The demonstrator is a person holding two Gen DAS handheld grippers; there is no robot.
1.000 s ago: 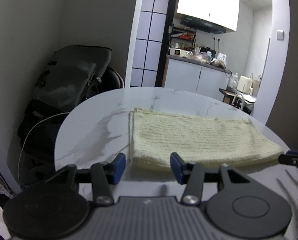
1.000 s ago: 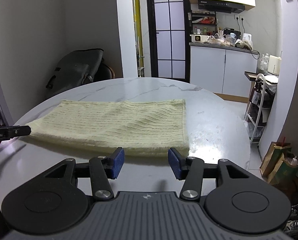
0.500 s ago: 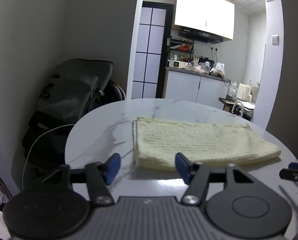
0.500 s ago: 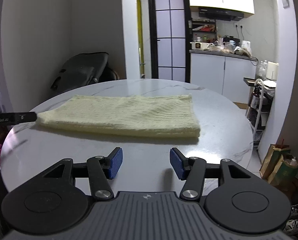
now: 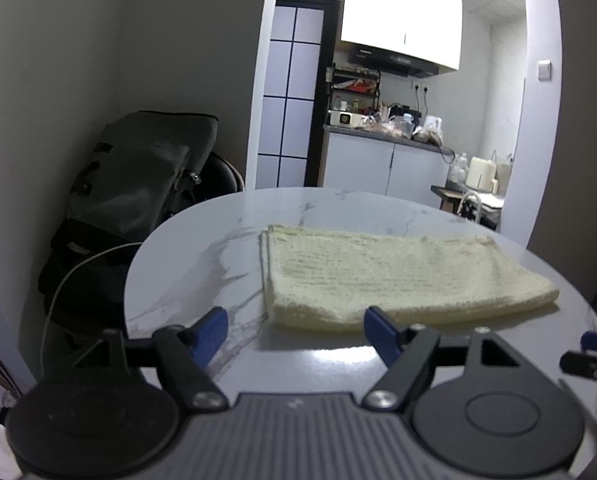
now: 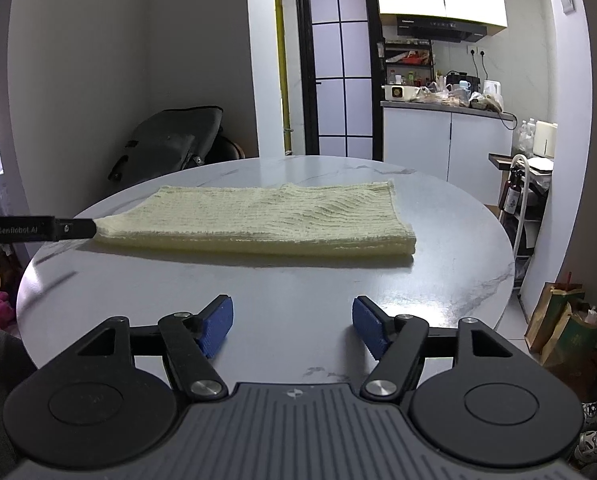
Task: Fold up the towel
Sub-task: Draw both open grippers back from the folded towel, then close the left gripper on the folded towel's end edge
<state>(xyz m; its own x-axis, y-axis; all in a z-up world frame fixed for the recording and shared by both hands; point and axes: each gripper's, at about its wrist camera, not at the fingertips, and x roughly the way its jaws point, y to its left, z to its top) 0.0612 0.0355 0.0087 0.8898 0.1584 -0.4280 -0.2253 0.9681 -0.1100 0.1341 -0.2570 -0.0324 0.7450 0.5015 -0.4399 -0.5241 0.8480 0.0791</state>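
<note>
Pale yellow, the folded towel (image 5: pixel 394 276) lies flat on the marble desk (image 6: pixel 298 292) ahead of both tools. The left tool (image 5: pixel 296 330) and the right tool (image 6: pixel 292 322) are opening, nothing between their blue pads.

Round marble table (image 6: pixel 438 280), dark backpack (image 5: pixel 138 168) (against wall), cluttered kitchen counter (image 6: pixel 442 106), paper bag (image 6: pixel 558 320)

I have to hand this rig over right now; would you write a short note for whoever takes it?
Left gripper: jaws opening, nothing between them, just short of the towel's near edge.
Right gripper: jaws opening, empty, over bare table in front of the towel.
Towel: lies flat on the round marble table, folded into a layered rectangle, edges roughly aligned.
Done: at least one fold; both grippers are off the cloth.
Left: decide whether another fold is wanted; if so, take the two corners of one short end.
</note>
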